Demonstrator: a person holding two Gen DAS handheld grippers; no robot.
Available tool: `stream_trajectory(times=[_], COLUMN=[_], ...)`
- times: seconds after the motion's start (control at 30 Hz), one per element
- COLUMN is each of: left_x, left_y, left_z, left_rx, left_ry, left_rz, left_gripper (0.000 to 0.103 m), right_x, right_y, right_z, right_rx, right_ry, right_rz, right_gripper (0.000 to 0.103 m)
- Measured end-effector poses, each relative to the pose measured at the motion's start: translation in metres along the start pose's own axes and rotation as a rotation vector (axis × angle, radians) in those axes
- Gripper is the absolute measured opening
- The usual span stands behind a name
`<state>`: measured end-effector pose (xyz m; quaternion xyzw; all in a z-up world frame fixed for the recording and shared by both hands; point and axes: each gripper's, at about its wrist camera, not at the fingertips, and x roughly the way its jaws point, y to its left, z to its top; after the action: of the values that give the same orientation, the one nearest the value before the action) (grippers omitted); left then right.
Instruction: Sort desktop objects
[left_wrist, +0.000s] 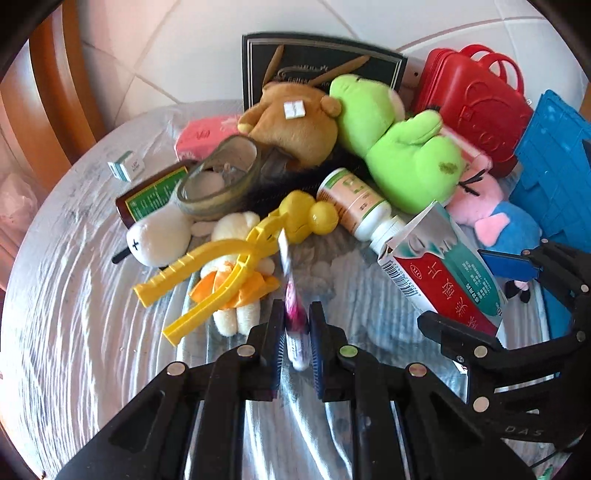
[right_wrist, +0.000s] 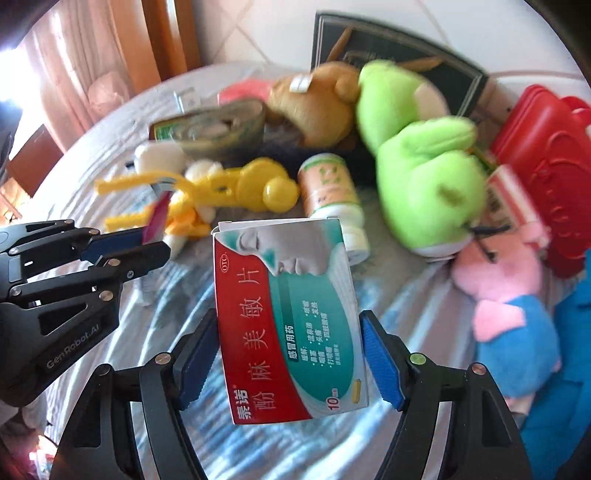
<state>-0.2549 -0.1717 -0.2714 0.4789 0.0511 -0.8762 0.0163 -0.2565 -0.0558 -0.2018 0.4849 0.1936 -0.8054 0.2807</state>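
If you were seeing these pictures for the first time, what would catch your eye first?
Probably the red, white and teal cardboard medicine box held up between the right gripper's blue pads. Behind it, a bright green plush frog sprawls across the heap. The left gripper pinches a slim pink tube.

Tiled floor (left_wrist: 207, 40), wooden chair (left_wrist: 48, 92).

Your left gripper (left_wrist: 297, 325) and right gripper (right_wrist: 290, 354) are both black linkage frames with round silver pivot pins and blue ribbed pads on the fingers (right_wrist: 380, 365). The left one's side plate reads "GenRobot.AI" in pale lettering; the right one's shows "DAS".
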Motion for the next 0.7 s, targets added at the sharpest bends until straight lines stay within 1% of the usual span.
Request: stream_trajectory(times=[0.03, 0.07, 0.1, 0.17, 0.23, 0.3, 0.43, 0.53, 0.7], left_x=[-0.013, -0.036, -0.050, -0.108, -0.137, -0.161, -0.213, -0.235, -0.267], left_y=[0.000, -0.002, -0.009, -0.015, -0.022, -0.024, -0.045, -0.068, -0.111], left_z=[0.002, -0.009, -0.009, -0.009, -0.013, -0.006, -0.008, -0.006, 0.000], left_rx=[0.008, 0.016, 0.024, 0.034, 0.048, 0.067, 0.111, 0.146, 0.202], left_ry=[-0.026, -0.052, -0.079, -0.127, -0.174, -0.219, -0.305, -0.361, -0.428], left_rz=[-0.001, 0.000, 0.005, 0.006, 0.009, 0.007, -0.021, -0.046, -0.109], left_gripper=[0.013, 0.013, 0.013, 0.012, 0.012, 0.010, 0.010, 0.010, 0.009], right_x=[-0.015, -0.026, -0.040, -0.076, -0.111, -0.138, -0.192, -0.226, -0.280], right_y=[0.000, 0.001, 0.004, 0.002, 0.004, 0.001, -0.002, -0.010, -0.033], right_z=[0.001, 0.009, 0.010, 0.002, -0.011, -0.019, -0.034, -0.047, -0.072], right_rx=[0.005, 0.008, 0.011, 0.016, 0.021, 0.035, 0.084, 0.132, 0.209], right_ry=[-0.030, -0.055, -0.084, -0.144, -0.195, -0.241, -0.321, -0.368, -0.429], right_rz=[-0.013, -0.020, -0.030, -0.064, -0.093, -0.126, -0.195, -0.249, -0.333], right_gripper=[0.074, 0.074, 0.074, 0.074, 0.074, 0.074, 0.074, 0.074, 0.074])
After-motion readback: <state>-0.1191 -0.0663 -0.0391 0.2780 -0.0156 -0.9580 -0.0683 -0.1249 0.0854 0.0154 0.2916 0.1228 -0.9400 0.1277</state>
